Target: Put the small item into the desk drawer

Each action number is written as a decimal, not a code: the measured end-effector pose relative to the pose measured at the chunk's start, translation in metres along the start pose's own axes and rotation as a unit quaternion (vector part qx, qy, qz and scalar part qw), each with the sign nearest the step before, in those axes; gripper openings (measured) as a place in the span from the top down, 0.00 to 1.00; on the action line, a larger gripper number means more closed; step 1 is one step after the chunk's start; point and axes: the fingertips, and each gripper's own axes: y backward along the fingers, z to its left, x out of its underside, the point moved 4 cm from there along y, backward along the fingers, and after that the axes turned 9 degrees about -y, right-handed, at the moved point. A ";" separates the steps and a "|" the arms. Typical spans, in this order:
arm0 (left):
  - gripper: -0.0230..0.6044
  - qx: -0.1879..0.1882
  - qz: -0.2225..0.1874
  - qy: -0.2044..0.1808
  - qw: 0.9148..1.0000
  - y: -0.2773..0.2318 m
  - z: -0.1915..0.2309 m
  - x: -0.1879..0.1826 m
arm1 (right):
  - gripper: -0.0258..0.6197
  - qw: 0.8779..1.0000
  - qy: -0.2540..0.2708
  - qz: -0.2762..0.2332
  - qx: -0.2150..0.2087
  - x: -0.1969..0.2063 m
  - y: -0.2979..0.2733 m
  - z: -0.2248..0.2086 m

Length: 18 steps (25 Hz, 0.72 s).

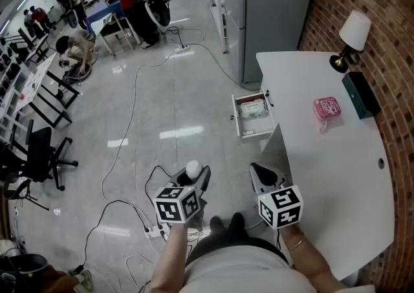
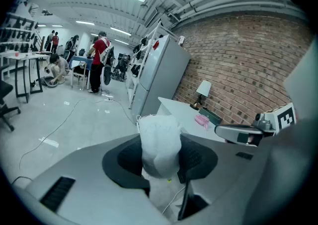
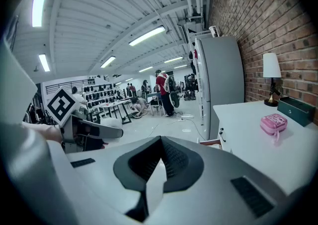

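left tool (image 1: 197,176) was clamped on the small item (image 1: 193,168), a white, crumpled-looking wad. it was judged light, soft and compressible rather than slippery or fragile, and best held across its middle, as shown, with its top standing proud of the pads. the item hung over the floor, well short of the open drawer (image 1: 237,117) and to its near left. right tool (image 1: 259,170), on the drawer's near side beside the counter (image 1: 323,175), was closed and empty.
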 end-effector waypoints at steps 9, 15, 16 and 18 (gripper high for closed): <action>0.67 -0.008 -0.007 0.000 1.000 0.000 -0.008 -0.002 | 0.95 1.000 0.010 -0.005 -0.004 -0.004 0.001 -0.001; 0.67 -0.016 -0.015 -0.003 1.000 0.001 -0.009 -0.003 | 0.95 1.000 0.008 -0.008 -0.009 -0.003 -0.001 -0.003; 0.67 -0.019 -0.017 -0.006 1.000 0.002 -0.010 -0.003 | 0.95 1.000 0.004 -0.008 -0.012 -0.002 -0.001 -0.003; 0.67 -0.025 -0.021 -0.012 0.999 0.003 -0.011 -0.005 | 0.95 1.000 -0.004 -0.008 -0.020 -0.001 -0.001 -0.003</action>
